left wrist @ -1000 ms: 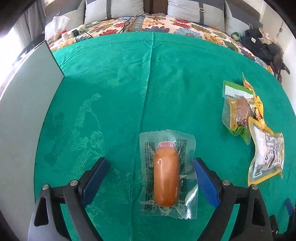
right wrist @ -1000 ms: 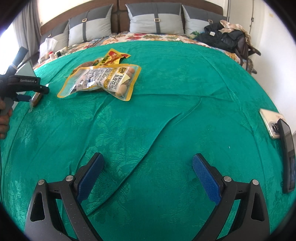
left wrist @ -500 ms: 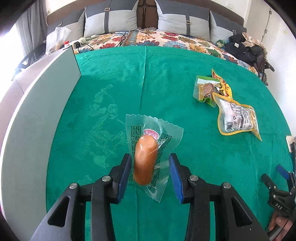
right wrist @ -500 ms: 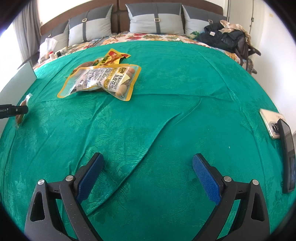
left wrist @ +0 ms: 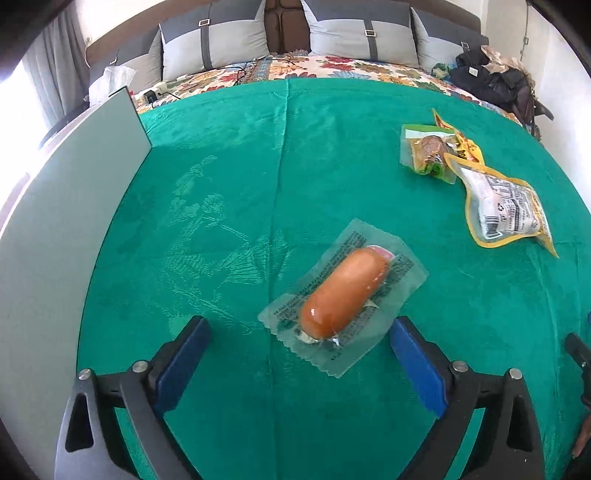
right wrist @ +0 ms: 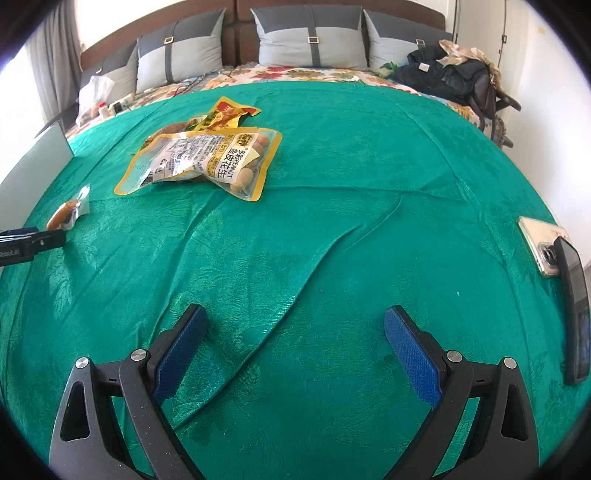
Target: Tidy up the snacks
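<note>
Green cloth [left wrist: 229, 177] with a woven flower pattern covers the whole work surface, and behind it grey pillows [left wrist: 362, 33] lean on a dark headboard. On this cloth, in the near middle of the left wrist view, lies the sausage pack [left wrist: 345, 295]: one thick orange-brown sausage sealed in a clear, flat plastic wrapper with small black print along its edges and a pink spot at the far end. It lies diagonally, with the near end pointing to the left. The left gripper [left wrist: 297, 358] has just been opening its jaws; they now stand wide apart, and the pack rests between and a little beyond the blue pads, which do not press on it. Farther to the right lie a peanut bag [left wrist: 508, 212] with a yellow border and, partly under it, a green-edged snack pack [left wrist: 426, 153]. A pale grey board [left wrist: 66, 229] stands at the left edge. In the right wrist view, the right gripper [right wrist: 295, 343] is spread wide with only bare cloth between its pads, and a phone [right wrist: 543, 243] lies at the far right.
</note>
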`<state>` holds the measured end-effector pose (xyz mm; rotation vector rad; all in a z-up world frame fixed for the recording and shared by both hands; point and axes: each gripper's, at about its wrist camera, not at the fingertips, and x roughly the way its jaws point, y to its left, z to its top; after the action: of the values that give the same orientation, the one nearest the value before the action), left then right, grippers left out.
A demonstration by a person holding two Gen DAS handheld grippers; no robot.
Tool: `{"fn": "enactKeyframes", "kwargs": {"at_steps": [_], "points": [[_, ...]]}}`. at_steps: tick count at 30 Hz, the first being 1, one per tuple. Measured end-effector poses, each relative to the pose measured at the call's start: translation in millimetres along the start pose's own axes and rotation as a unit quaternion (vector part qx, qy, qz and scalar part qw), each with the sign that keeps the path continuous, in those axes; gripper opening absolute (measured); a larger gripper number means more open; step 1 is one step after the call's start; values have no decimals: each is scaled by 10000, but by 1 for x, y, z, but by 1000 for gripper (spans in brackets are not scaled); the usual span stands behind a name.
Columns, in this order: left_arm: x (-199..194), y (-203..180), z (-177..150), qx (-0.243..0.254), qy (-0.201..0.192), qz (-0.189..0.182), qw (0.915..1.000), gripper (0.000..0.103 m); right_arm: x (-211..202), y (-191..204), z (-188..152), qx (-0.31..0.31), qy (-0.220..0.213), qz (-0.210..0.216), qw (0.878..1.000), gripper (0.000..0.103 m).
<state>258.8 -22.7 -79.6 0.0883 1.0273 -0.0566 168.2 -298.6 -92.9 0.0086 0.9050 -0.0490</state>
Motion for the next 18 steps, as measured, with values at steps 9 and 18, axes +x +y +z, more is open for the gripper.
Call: {"fn": "enactKeyframes", "kwargs": {"at_steps": [9, 18], "points": [[4, 22, -7, -156, -368, -153, 9991, 103, 0, 0, 0, -1, 1, 0, 10000, 99], [3, 21, -6, -162, -367, -156, 9991, 103, 0, 0, 0, -1, 2, 1, 10000, 99]]}}
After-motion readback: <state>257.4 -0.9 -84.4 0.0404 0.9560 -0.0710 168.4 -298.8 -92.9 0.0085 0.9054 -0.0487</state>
